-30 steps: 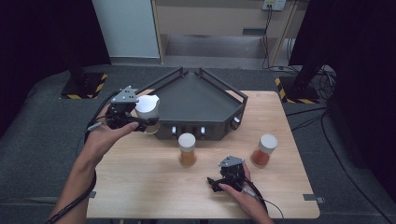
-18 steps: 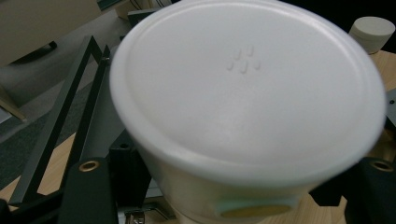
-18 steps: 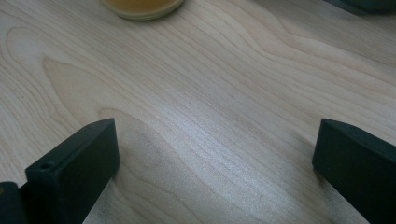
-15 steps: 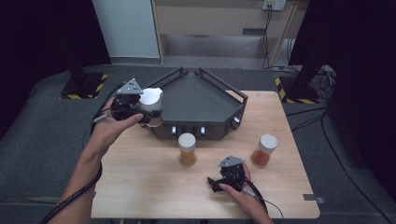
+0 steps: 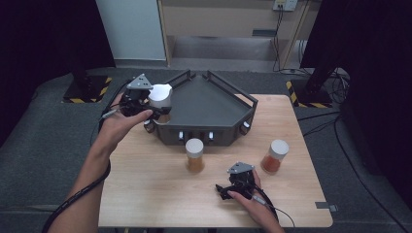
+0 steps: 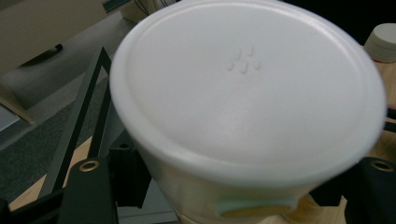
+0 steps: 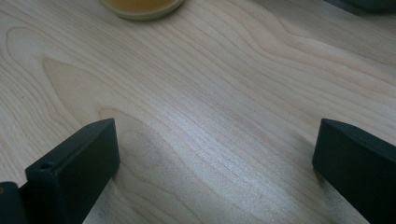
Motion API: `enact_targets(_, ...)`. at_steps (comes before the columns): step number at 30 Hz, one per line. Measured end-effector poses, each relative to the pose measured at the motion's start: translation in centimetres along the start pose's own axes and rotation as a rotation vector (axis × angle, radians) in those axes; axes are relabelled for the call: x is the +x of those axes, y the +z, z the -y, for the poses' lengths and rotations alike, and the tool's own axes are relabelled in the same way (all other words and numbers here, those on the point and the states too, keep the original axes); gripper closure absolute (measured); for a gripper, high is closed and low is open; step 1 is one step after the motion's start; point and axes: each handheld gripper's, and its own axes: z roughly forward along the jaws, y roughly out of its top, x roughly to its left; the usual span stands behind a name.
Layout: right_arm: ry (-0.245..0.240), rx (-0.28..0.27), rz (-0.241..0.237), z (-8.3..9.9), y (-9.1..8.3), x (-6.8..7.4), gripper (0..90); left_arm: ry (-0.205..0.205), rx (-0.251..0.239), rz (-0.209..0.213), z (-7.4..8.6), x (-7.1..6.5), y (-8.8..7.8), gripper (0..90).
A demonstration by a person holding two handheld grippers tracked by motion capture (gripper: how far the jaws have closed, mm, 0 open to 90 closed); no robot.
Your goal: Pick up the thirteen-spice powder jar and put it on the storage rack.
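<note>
A clear jar with a white lid and amber contents hangs over the left corner of the dark tray, and my left gripper is shut on its body. In the left gripper view the white lid looms close, with the left gripper holding the jar between a black jaw on each side. My right gripper rests low on the wooden table near the front edge. Its jaws stand wide apart, with bare wood between them in the right gripper view.
Two more white-lidded jars stand on the table: one just in front of the tray, one to the right. The base of a jar lies ahead of my right gripper. The tray has raised rails; dark floor surrounds the table.
My left hand has carried the jar farther back and slightly right, from beside the tray's left corner to over it. The right hand has stayed put.
</note>
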Motion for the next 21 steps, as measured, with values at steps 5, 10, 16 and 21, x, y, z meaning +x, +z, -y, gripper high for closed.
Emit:
enact_targets(5,0.0,0.0,0.0,0.0,0.0,0.0,0.8,-0.004,-0.004,-0.001,-0.2,0.3,0.7,29.2)
enact_targets(10,0.0,0.0,0.0,0.0,0.0,0.0,0.8,-0.02,-0.006,-0.003,-0.2,0.7,1.5,29.2)
enact_targets(16,0.0,0.0,0.001,0.0,0.0,0.0,0.8,-0.036,0.005,-0.018,0.1,1.1,2.5,29.2)
enact_targets(21,0.0,0.0,0.001,0.0,0.0,0.0,0.9,-0.047,0.01,-0.034,0.5,1.4,3.2,29.2)
